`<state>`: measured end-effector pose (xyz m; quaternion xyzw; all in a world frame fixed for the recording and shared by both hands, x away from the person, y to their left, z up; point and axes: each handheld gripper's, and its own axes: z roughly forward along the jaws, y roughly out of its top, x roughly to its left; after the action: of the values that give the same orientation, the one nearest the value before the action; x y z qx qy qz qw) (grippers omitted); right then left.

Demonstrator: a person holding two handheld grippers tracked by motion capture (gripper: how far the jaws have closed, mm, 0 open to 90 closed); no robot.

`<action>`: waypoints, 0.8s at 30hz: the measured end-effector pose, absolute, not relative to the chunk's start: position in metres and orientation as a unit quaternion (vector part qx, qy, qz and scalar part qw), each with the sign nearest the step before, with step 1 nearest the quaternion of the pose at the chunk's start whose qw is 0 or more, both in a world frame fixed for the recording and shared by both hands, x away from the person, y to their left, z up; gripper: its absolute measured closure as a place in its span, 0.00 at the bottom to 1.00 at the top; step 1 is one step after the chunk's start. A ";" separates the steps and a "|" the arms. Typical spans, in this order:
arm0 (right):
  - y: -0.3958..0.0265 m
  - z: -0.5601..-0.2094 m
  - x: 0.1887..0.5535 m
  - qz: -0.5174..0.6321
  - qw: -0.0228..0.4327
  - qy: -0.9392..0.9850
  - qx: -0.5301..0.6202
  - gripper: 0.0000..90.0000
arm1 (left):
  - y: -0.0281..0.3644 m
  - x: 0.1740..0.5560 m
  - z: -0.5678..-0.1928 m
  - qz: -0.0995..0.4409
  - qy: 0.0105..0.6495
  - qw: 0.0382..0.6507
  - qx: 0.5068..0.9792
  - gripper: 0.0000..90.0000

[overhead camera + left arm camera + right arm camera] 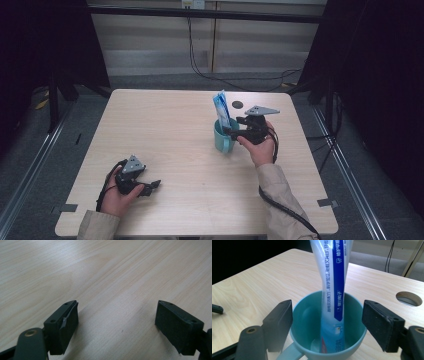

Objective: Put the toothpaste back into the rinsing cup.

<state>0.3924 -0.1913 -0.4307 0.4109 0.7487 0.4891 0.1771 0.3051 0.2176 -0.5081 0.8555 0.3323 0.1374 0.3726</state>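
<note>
Toothpaste tube standing in teal mug, right of tabletop centre.

Your right gripper [327, 322] sits level at the mug [352, 340], jaws wide to either side of its smooth round rim, pressing nothing. The soft white-and-blue tube [332, 290] stands upright inside, flat crimped end up. Your left gripper [117, 325] rests low over the pale wood-grain tabletop [165, 130] near the front-left edge, jaws spread wide, holding nothing, well apart from the mug.

Glossy plastic tube [332, 290] in smooth teal cup [307, 315].
</note>
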 end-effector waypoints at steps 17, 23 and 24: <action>-0.194 -0.418 0.374 0.491 0.158 0.763 0.390 0.25 | 0.218 0.305 -0.508 0.138 0.332 0.373 0.855 0.21; -0.194 -0.417 0.370 0.487 0.151 0.770 0.384 0.23 | 0.218 0.305 -0.508 0.138 0.332 0.372 0.855 0.21; -0.194 -0.417 0.370 0.486 0.151 0.771 0.383 0.23 | 0.218 0.305 -0.508 0.137 0.332 0.372 0.856 0.21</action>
<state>0.3695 -0.1937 -0.4167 0.3832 0.7710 0.4856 0.1509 0.3052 0.2177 -0.5080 0.8557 0.3323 0.1372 0.3722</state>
